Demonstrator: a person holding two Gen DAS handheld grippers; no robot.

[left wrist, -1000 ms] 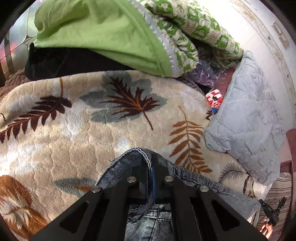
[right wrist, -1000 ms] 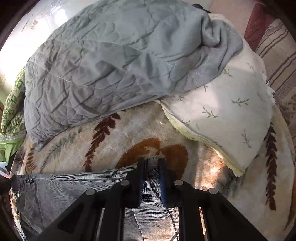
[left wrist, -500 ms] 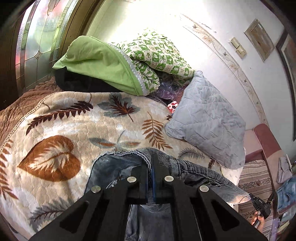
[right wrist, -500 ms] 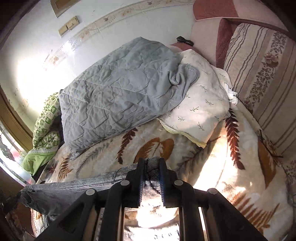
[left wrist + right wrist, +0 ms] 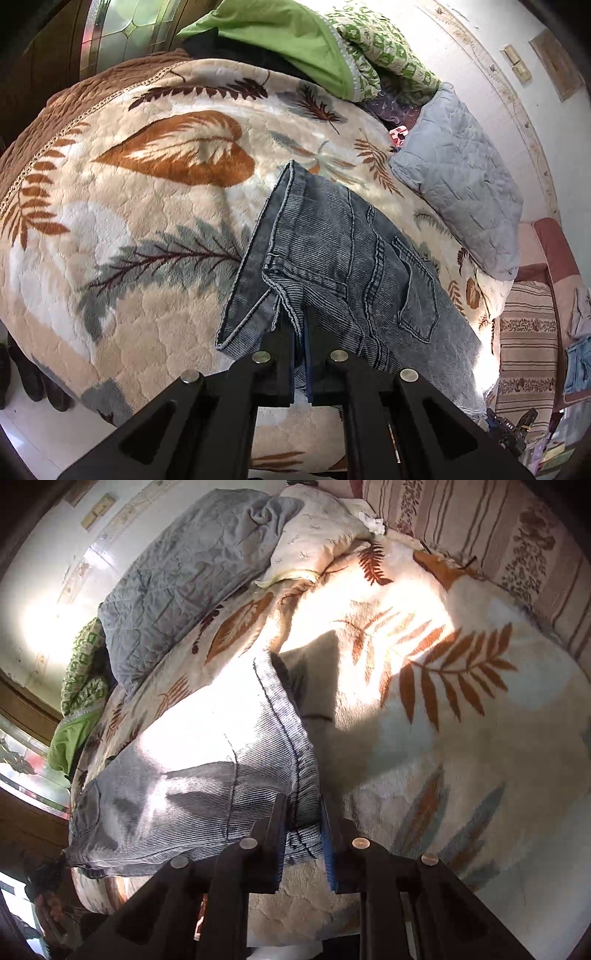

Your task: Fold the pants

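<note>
The left gripper [image 5: 301, 332] is clamped on the waistband edge of the pants [image 5: 343, 258]. The right gripper [image 5: 303, 812] is opening, denim hem between its jaws. The pants lie doubled over on the leaf-print blanket [image 5: 147, 206], before the grey pillow [image 5: 461, 177]. Judgement: one fold laid; further folds remain.

Left tongs [image 5: 301, 354]: matte black angular arms, triangular cut-outs, four round silver screws, blue pad strips on inner faces. Right tongs [image 5: 303, 834]: same black build, four silver screws, blue ribbed pads.
</note>
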